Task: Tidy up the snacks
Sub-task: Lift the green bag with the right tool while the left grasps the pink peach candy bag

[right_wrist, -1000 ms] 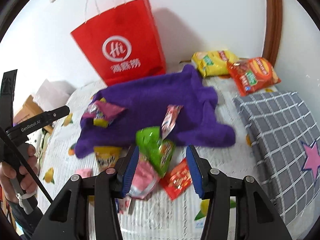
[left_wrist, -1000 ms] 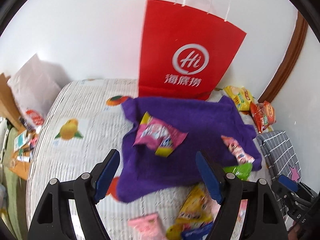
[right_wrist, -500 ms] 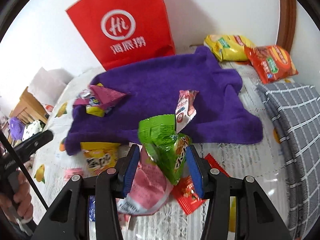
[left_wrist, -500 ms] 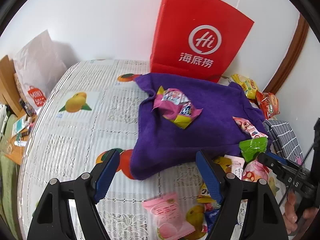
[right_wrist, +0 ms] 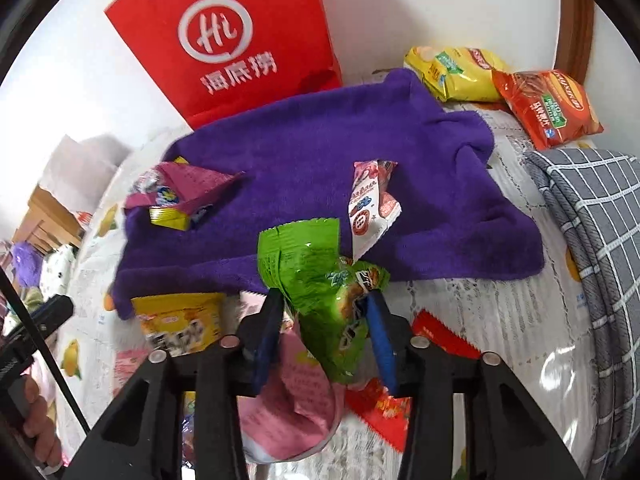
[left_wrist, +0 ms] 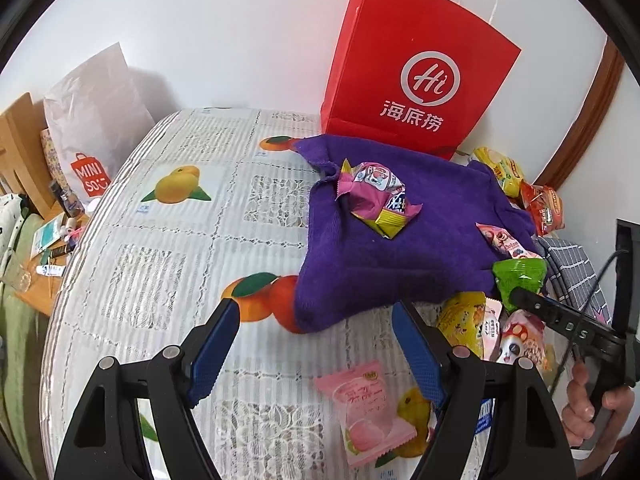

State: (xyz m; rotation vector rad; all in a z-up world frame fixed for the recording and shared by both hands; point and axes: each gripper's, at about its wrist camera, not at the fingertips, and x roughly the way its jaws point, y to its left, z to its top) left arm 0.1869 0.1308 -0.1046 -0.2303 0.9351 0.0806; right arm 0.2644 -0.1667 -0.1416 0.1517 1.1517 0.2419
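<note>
Clearly the tabletop [left_wrist: 168,240], covered with a lace cloth printed with fruit, serves as the sorting ground, and the red paper bag [left_wrist: 416,80] stands upright against the wall at its far edge, probably the place where the snacks should go. Before the bag lies a purple towel [right_wrist: 320,152], spread flat, so it works like a collecting mat; a pink-and-yellow packet [right_wrist: 180,196] and a slim pink-and-white packet [right_wrist: 370,204] rest on it. Near its front edge the other snacks lie in a loose heap, among them a yellow packet [right_wrist: 180,320].

The right tool [right_wrist: 324,320] points down into this heap and its jaws are closing, with the green packet [right_wrist: 316,284] standing between them; I judge this packet is the one being taken.

The left tool [left_wrist: 316,356] hovers over the bare cloth with its jaws wide and nothing between them; a small pink packet [left_wrist: 368,412] lies just beside its right finger, perhaps the next thing for it.
</note>
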